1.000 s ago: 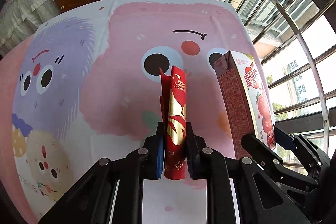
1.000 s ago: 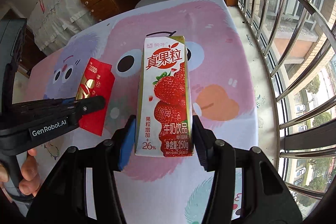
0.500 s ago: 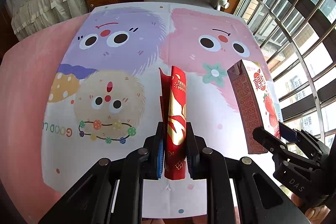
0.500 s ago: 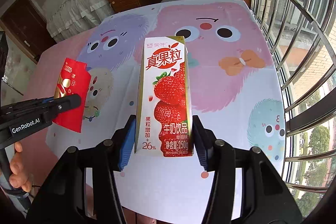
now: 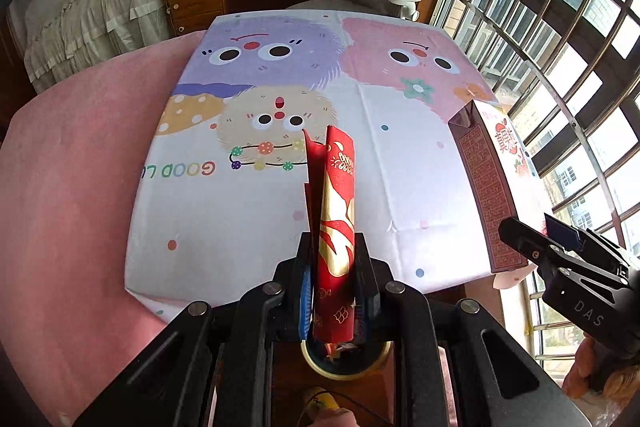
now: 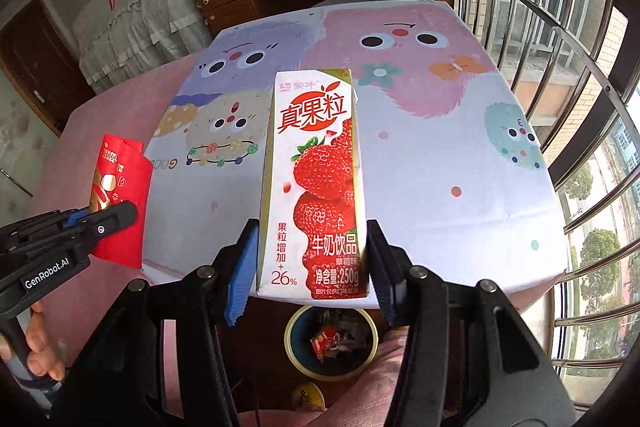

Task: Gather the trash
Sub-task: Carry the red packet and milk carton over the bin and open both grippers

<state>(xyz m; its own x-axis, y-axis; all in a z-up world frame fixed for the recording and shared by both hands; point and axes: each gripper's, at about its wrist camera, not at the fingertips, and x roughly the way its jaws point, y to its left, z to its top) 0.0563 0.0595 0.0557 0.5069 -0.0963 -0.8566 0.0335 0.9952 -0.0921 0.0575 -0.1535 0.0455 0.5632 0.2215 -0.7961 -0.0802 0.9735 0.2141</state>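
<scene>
Trash bin (image 6: 331, 343) below cartoon tablecloth (image 6: 440, 155)

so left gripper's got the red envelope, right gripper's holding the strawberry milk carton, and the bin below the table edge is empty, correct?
Not quite: the bin is not empty. The right wrist view shows wrappers already lying in it. The rest stands: the left gripper is shut on the red envelope, and the right gripper is shut on the strawberry milk carton.
</scene>
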